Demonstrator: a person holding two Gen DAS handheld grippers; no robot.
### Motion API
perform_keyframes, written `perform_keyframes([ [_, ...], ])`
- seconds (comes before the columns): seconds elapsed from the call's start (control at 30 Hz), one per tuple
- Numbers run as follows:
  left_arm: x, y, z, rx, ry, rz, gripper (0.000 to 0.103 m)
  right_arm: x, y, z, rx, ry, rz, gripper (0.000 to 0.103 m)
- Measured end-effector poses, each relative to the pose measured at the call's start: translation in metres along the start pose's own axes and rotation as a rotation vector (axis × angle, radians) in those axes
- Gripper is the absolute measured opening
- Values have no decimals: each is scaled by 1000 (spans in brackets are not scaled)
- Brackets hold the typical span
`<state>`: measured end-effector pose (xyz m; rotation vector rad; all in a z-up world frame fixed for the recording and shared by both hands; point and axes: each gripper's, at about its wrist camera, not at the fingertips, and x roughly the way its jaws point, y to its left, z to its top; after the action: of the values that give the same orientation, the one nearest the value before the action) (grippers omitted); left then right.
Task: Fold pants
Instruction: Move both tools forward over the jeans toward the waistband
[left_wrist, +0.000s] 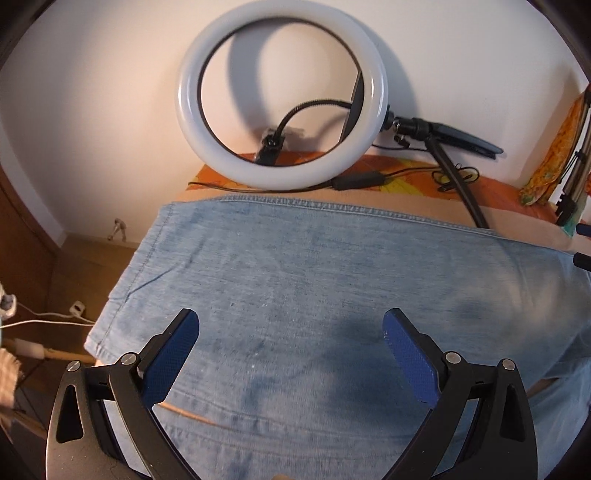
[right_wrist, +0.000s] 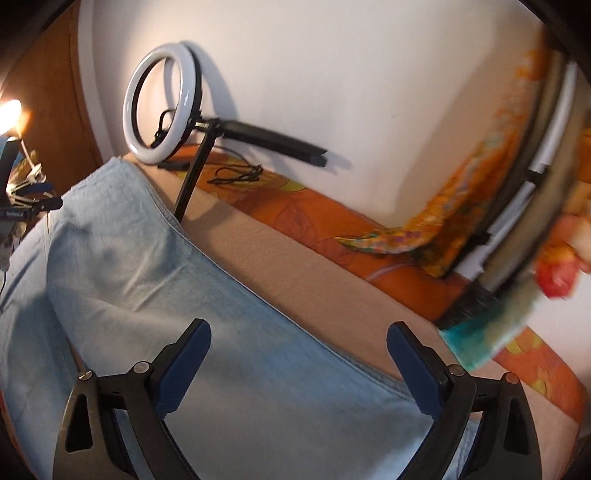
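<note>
White wall, beige bed cover (left_wrist: 424, 212), ring light (left_wrist: 282, 92) at far edge.
Light-blue jeans (left_wrist: 314, 280) spread flat across near bed, hem at left, ready for folding; left gripper (left_wrist: 291, 350) and right gripper (right_wrist: 299, 360) both spread wide, empty, angled down over denim, likely seeking a pinch point.

Faded light-blue denim pants (left_wrist: 314, 266); my black grippers' dark-blue textured fingers (left_wrist: 173, 354); white plastic ring light (left_wrist: 282, 92); orange leaf-print sheet (right_wrist: 295, 218); beige blanket (right_wrist: 295, 273).
</note>
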<state>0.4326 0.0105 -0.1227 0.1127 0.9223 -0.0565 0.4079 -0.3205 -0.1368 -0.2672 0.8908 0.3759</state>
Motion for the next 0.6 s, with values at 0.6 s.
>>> perform_keyframes([
  [0.6, 45, -1, -4, -35, 67, -13, 99, 61, 13, 6, -105, 86, 49, 95],
])
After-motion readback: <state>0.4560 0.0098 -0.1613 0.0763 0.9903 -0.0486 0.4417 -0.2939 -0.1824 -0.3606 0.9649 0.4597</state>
